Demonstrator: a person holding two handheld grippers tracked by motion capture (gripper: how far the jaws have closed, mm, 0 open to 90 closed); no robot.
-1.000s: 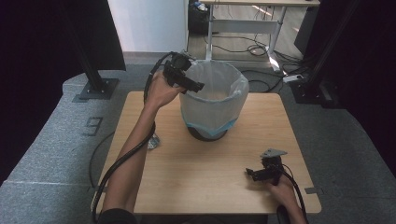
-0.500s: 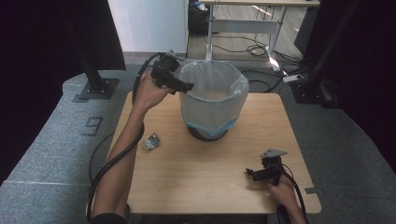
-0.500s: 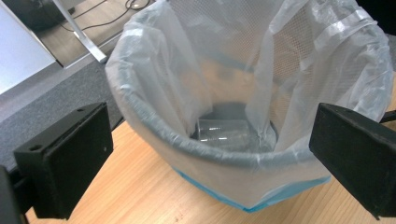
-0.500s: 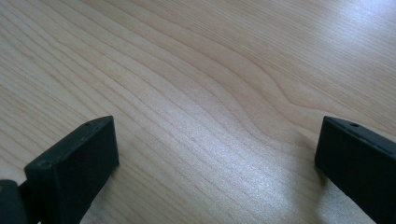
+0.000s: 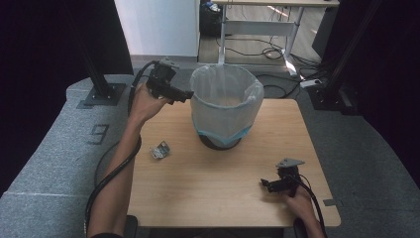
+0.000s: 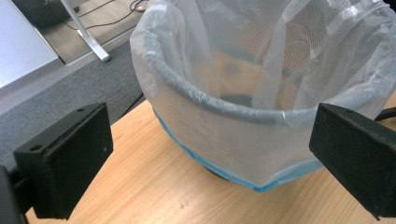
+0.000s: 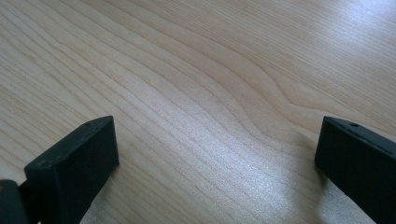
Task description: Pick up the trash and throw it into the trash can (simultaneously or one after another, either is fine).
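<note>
Left claw [image 5: 184, 95] wide and empty just beside bin [image 5: 226, 106] rim: could snag the loose liner [image 6: 280, 65] ahead and tip it; wrapper [image 5: 160, 149] waiting behind.

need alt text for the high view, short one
A person's left gripper is held with open jaws beside the rim of a mesh bin lined with a clear bag, standing on a wooden table. A small crumpled wrapper lies left of the bin; the right gripper rests near the front right corner.
</note>
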